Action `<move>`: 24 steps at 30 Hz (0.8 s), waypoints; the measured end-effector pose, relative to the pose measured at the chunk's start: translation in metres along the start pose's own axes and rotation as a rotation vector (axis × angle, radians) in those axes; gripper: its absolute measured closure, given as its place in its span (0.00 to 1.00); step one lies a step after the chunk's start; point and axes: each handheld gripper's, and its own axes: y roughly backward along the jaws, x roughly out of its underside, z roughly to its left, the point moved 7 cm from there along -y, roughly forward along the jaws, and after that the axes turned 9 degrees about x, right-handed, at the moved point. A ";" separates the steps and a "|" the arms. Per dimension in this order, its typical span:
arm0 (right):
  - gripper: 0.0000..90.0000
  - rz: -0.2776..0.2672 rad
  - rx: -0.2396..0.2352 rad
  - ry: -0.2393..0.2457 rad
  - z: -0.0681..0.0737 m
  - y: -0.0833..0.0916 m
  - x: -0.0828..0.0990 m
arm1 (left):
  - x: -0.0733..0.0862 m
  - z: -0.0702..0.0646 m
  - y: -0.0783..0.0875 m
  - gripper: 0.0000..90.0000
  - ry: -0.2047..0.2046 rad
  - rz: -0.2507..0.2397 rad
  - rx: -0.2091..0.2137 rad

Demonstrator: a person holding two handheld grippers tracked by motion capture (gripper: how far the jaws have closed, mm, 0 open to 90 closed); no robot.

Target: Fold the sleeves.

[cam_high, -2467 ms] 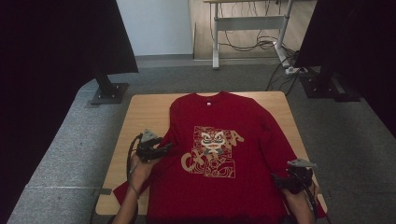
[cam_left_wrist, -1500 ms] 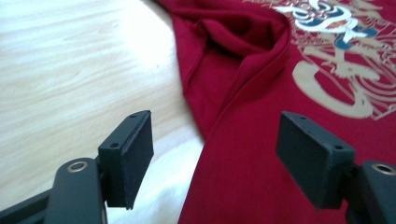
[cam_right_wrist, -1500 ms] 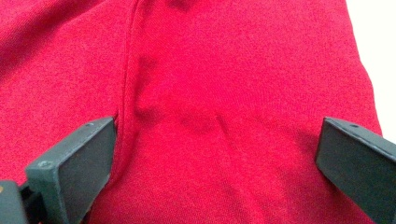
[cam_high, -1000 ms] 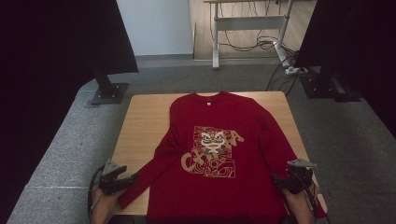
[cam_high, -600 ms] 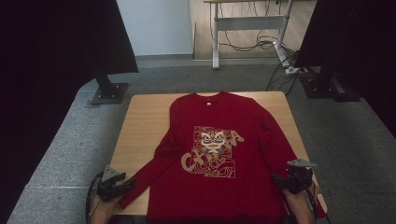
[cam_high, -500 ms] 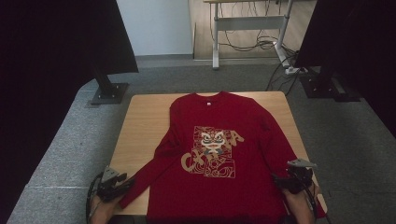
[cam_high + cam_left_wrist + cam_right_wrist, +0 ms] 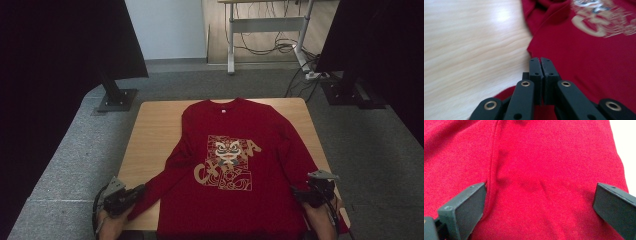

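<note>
Leftward and down has gone the left gripper (image 7: 136, 192), jaws just closing on the cuff of the red printed long-sleeved shirt (image 7: 235, 170) spread across the wooden table (image 7: 150, 135); sleeve runs diagonally toward the chest; right gripper (image 7: 300, 192) gapes over the other sleeve.

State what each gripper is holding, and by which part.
The left gripper, jaws just closed, pinches the red long-sleeved shirt at the cuff end of its sleeve. The right gripper stands open over the other sleeve, holding nothing.
</note>
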 end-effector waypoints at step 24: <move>0.00 0.000 0.000 0.000 0.000 0.000 0.000 | -0.042 -0.123 -0.014 0.98 -0.183 -0.081 0.409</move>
